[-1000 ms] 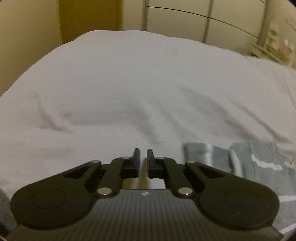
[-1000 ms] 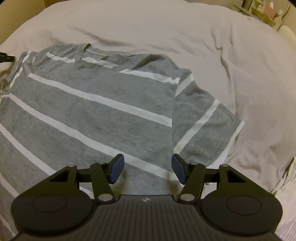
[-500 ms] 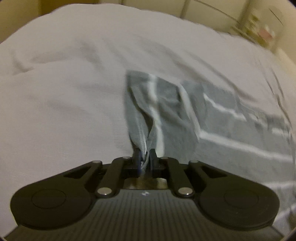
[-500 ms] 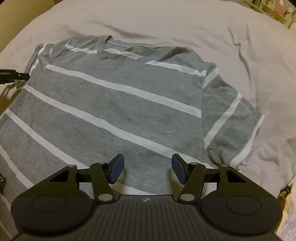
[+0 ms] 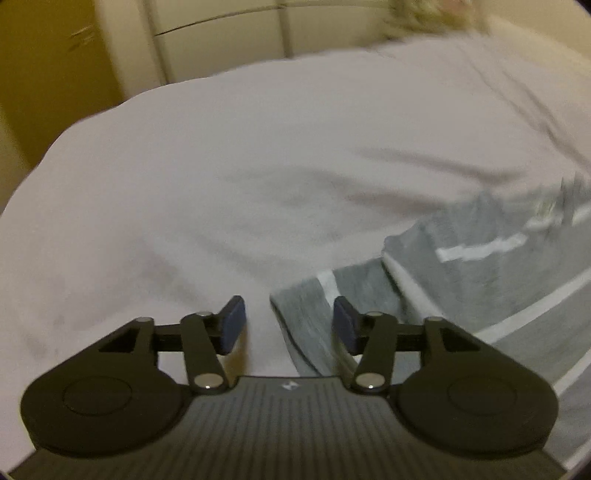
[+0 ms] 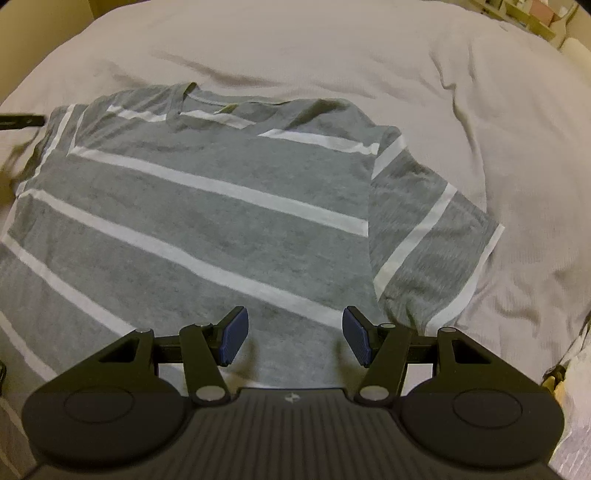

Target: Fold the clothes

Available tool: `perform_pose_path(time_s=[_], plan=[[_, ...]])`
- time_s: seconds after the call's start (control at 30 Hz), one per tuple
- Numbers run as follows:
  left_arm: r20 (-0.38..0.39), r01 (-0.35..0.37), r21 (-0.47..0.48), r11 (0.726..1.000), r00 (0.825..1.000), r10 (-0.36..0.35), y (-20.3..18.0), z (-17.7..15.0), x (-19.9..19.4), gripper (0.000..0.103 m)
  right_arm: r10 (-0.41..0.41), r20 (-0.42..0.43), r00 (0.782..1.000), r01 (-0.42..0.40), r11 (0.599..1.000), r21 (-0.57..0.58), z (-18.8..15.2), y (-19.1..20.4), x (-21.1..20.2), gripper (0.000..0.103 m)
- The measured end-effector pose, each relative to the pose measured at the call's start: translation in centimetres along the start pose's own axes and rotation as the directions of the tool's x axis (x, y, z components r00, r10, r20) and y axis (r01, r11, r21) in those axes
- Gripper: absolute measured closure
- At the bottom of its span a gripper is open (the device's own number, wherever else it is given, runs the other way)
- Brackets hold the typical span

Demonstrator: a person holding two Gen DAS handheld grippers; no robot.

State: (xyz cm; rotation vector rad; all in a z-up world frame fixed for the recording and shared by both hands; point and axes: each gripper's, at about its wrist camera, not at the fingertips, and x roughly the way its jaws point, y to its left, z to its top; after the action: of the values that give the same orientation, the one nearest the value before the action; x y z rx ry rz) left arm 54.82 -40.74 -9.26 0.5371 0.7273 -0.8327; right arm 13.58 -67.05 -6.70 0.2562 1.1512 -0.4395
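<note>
A grey T-shirt with white stripes (image 6: 221, 206) lies spread flat on the bed, neck at the far side, right sleeve (image 6: 432, 243) laid out to the right. My right gripper (image 6: 293, 334) is open and empty, just above the shirt's body. My left gripper (image 5: 288, 323) is open and empty; the shirt's left sleeve (image 5: 306, 317) lies between and just beyond its jaws, with the shirt body (image 5: 498, 280) to the right. The tip of the left gripper (image 6: 22, 121) shows at the left edge of the right wrist view.
A pale wrinkled bedsheet (image 5: 221, 184) covers the bed (image 6: 480, 92). Cupboard doors (image 5: 221, 40) and a yellow wall stand behind the bed. Shelves with small items (image 6: 532, 14) are at the far right.
My left gripper was shut on the left sleeve half a second ago; it has opened and let the sleeve drop flat. The right gripper stayed open and drew slightly back.
</note>
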Motion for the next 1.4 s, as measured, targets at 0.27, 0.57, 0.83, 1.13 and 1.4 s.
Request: perform_pose_path(time_s=[0.27, 0.57, 0.83, 1.13, 1.4], plan=[[-0.005, 0.036, -0.168, 0.985, 0.999, -0.038, 3.3, -0.7, 1.5, 0.099, -0.042, -0.007, 0.999, 0.042, 0.999, 0.021, 0.2, -2.1, 0.4, 0.044], [-0.006, -0.087, -0.277, 0.957, 0.996, 0.089, 4.5, -2.3, -1.1, 0.076, -0.061, -0.020, 0.998, 0.062, 0.997, 0.036, 0.7, -3.6, 1.2, 0.044], [0.015, 0.045, -0.162, 0.986, 0.999, -0.043, -1.4, -5.4, -6.6, 0.073, -0.131, 0.040, 0.991, 0.127, 0.987, 0.096, 1.9, -8.2, 2.7, 0.040], [-0.157, -0.146, -0.085, 0.986, 0.979, 0.132, -2.3, -9.8, -6.1, 0.072, -0.287, -0.052, 0.957, 0.286, 0.958, -0.021, 0.6, -11.9, 6.0, 0.050], [-0.165, -0.106, -0.154, 0.982, 0.983, 0.080, -3.7, -12.4, -13.9, 0.071, -0.095, -0.035, 0.995, 0.101, 0.974, 0.204, -6.3, -12.9, -4.2, 0.049]])
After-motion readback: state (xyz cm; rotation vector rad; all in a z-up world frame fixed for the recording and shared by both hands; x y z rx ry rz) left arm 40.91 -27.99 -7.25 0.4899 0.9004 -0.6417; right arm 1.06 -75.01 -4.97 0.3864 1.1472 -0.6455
